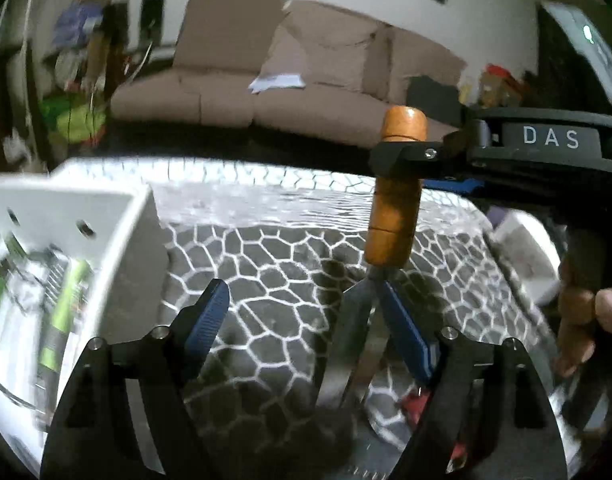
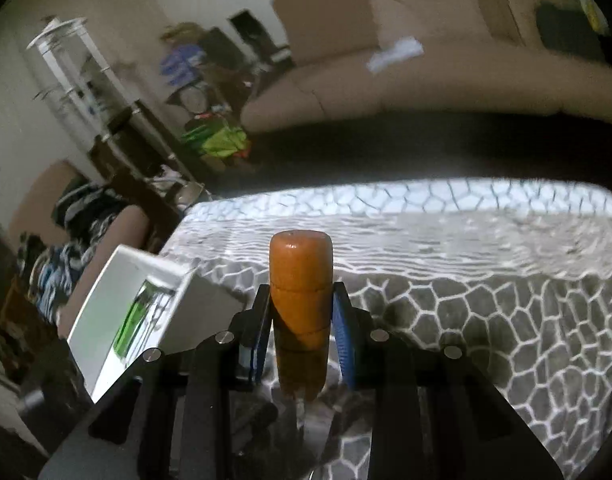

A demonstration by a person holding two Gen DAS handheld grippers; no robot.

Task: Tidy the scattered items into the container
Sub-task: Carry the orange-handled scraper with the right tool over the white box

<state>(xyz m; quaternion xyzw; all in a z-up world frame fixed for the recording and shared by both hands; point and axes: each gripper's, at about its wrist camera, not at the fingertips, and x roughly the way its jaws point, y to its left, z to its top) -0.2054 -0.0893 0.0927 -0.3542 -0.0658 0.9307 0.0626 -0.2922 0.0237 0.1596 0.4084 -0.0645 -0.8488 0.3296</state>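
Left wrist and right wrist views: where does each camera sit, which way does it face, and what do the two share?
Left wrist: on the left gripper, open, facing across the patterned table toward the sofa; the person's hand shows.
Right wrist: on the right gripper, shut on the wooden-handled tool, facing the same way; only its own fingers show.
Shared: tool, white container, table, sofa.

Dim room, with bright glare washing out the far edge of the patterned bench, motion blur smearing the white container and background sofa, and fisheye bending darkening every corner
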